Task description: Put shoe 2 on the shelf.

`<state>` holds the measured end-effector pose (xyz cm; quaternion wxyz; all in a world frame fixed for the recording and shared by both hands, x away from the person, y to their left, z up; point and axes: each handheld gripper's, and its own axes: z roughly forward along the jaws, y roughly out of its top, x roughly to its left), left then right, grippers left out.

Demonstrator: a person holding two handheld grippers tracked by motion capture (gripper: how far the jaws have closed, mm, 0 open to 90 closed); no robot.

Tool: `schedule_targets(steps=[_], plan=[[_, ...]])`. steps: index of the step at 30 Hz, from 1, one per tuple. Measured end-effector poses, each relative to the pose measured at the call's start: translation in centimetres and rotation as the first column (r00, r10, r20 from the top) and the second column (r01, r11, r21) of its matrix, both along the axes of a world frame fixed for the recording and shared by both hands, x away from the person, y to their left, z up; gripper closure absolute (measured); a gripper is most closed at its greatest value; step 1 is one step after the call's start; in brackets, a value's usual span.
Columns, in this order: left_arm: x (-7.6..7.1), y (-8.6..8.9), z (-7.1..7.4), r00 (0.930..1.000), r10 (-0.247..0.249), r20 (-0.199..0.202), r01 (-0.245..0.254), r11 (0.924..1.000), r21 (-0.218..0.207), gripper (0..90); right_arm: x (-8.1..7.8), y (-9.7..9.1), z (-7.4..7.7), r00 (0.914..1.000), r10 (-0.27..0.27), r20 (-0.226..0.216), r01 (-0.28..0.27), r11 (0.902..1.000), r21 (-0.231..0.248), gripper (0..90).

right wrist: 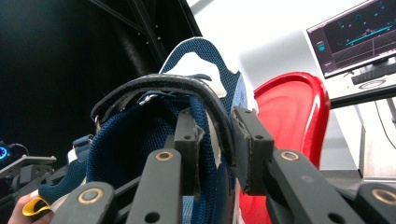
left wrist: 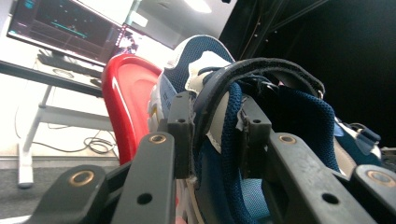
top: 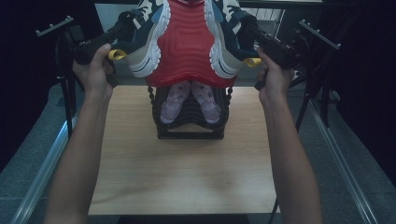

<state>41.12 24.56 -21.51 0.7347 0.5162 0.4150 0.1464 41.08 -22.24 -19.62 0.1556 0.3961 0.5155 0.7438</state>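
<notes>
At the top centre of the high view, you hold a pair of shoes (top: 187, 42) up close to the camera, red soles facing it, with the left gripper (top: 122, 29) on the left shoe's collar and the right gripper (top: 250, 29) on the right shoe's collar. The shoes sit side by side between your hands, each equally near its own gripper; their long axes run up and down the frame, heels at the bottom and toes cut off by the top edge. Below them, on the table (top: 187, 177), a black rack (top: 189, 119) holds a small pink pair (top: 190, 100), toes pointing toward you. In the left gripper view, the jaws are nearly closed, pinching the blue mesh collar (left wrist: 219, 121) and its dark strap, with the red sole (left wrist: 128, 102) standing to the left. In the right gripper view, the jaws are likewise clamped on the other shoe's collar (right wrist: 212, 126), the sole (right wrist: 289, 116) to the right. Any lowering to the rack goes down and away from you.
</notes>
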Motion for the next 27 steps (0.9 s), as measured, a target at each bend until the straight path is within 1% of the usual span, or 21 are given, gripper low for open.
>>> schedule_targets(steps=[3,8,13,15,18,19,21,22,23,25,27], plan=[[0.4,-0.1,0.2,1.0,0.002,-0.002,-0.002,1.0,0.004,71.3,0.6,0.5,0.0,1.0,0.004,-0.004,-0.004,1.0,-0.007,73.1],[0.9,-0.4,0.6,1.0,-0.001,-0.002,0.001,0.9999,0.012,71.3,1.4,1.0,-0.2,0.9997,0.003,-0.024,-0.004,0.9998,-0.019,73.1],[1.7,-1.4,0.8,1.0,0.003,-0.009,-0.002,0.9995,0.031,71.2,2.3,1.5,-0.1,0.9994,-0.001,-0.036,0.0,0.9994,-0.034,73.0],[2.0,-1.9,1.0,0.9999,0.008,-0.012,-0.008,0.9989,0.046,71.3,2.7,1.7,0.0,0.9991,-0.005,-0.043,0.003,0.9991,-0.043,73.1],[2.4,-2.7,1.1,0.9998,0.017,-0.013,-0.016,0.9969,0.077,71.2,3.3,2.1,0.1,0.9987,-0.018,-0.048,0.015,0.9975,-0.07,73.0],[2.6,-2.8,1.1,0.9998,0.016,-0.014,-0.015,0.9967,0.08,71.2,3.5,2.3,0.1,0.9983,-0.024,-0.053,0.02,0.9967,-0.078,73.0],[3.0,-3.3,1.1,0.9996,0.021,-0.018,-0.02,0.9963,0.083,71.2,3.8,2.6,0.2,0.9984,-0.03,-0.048,0.025,0.9948,-0.099,73.0],[3.2,-3.6,1.2,0.9994,0.026,-0.021,-0.024,0.9955,0.091,71.3,4.1,3.0,0.2,0.9986,-0.038,-0.035,0.034,0.9926,-0.117,73.0],[3.3,-3.8,1.2,0.9992,0.031,-0.025,-0.028,0.9949,0.097,71.3,4.3,3.2,0.2,0.9985,-0.044,-0.033,0.04,0.9907,-0.13,72.9],[3.6,-4.4,1.3,0.9986,0.048,-0.022,-0.045,0.9907,0.129,71.2,4.7,3.7,0.1,0.9977,-0.052,-0.043,0.045,0.9881,-0.147,72.7],[3.7,-5.0,1.4,0.9988,0.046,-0.017,-0.043,0.9891,0.141,71.1,5.0,4.2,-0.1,0.9972,-0.054,-0.051,0.045,0.9851,-0.166,72.7]])
